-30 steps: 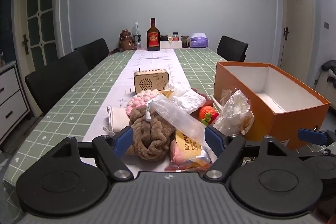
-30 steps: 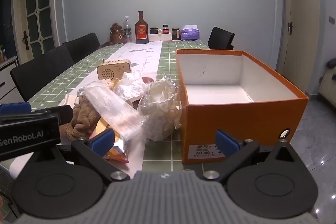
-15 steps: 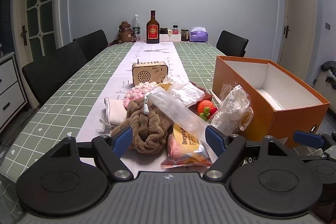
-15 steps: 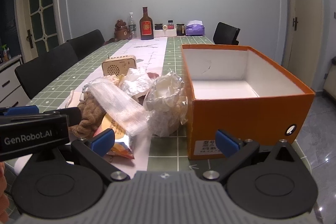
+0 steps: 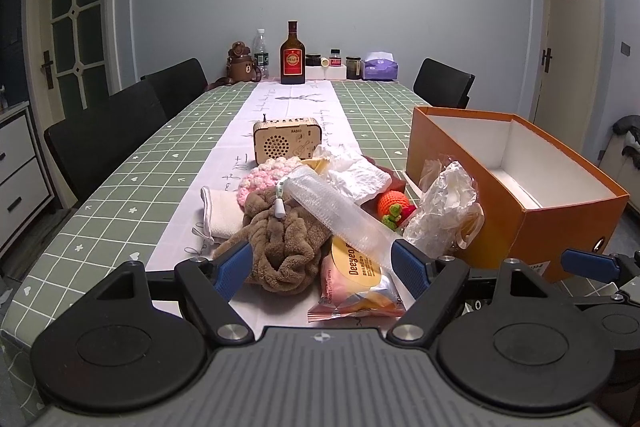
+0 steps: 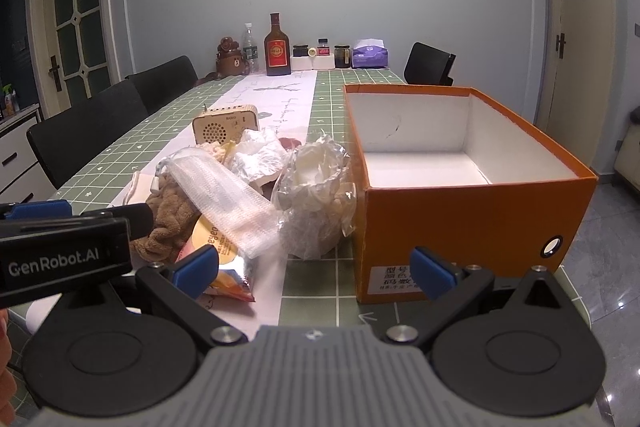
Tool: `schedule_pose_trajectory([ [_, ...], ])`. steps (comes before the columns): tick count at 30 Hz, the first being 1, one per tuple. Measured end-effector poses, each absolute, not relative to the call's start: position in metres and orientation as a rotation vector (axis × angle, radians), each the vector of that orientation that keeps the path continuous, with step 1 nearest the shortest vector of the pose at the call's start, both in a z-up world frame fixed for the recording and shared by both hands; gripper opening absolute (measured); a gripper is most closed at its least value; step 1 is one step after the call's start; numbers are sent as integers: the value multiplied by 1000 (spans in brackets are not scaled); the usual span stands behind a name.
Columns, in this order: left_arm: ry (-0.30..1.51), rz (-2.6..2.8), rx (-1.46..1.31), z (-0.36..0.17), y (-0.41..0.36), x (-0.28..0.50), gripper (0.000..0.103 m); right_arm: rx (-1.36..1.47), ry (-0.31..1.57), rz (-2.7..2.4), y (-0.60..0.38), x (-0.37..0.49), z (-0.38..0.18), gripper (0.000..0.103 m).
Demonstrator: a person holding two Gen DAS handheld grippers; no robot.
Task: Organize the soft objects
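A heap of soft things lies on the table's white runner: a brown plush towel (image 5: 280, 247), a pink crochet piece (image 5: 266, 179), a folded white cloth (image 5: 218, 213), a clear bubble-wrap sleeve (image 5: 340, 215), a snack packet (image 5: 356, 283), an orange crochet toy (image 5: 394, 205) and a crumpled clear bag (image 5: 444, 211). An open orange box (image 5: 516, 187), white and bare inside, stands right of the heap. My left gripper (image 5: 320, 267) hovers open just before the brown towel and packet. My right gripper (image 6: 314, 271) is open too, in front of the box (image 6: 460, 203) and the bag (image 6: 316, 199).
A small wooden radio (image 5: 286, 145) stands behind the heap. Bottles, jars, a bear figure and a tissue pack (image 5: 380, 65) line the far table end. Black chairs (image 5: 104, 143) flank the left side, and one (image 5: 442, 89) stands at the far right. The left gripper's body (image 6: 64, 253) shows in the right wrist view.
Both grippers have risen and drawn back a little, so the heap and box sit lower and smaller in view. Both stay open; nothing on the table has moved.
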State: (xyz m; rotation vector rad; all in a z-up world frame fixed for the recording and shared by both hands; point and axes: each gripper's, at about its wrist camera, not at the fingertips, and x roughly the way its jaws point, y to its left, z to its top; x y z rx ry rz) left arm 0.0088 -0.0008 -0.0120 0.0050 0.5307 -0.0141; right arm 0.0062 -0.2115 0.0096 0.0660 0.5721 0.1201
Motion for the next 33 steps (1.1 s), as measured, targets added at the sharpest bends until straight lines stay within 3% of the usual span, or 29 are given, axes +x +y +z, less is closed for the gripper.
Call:
schedule_pose_trajectory([
  [24,544,-16,-8,-17,2,8,93,79,580,134,-211,7,4,100],
  [33,514,-7,-11,-19,3,6,92,41,485,174,-201,-6,3,100],
])
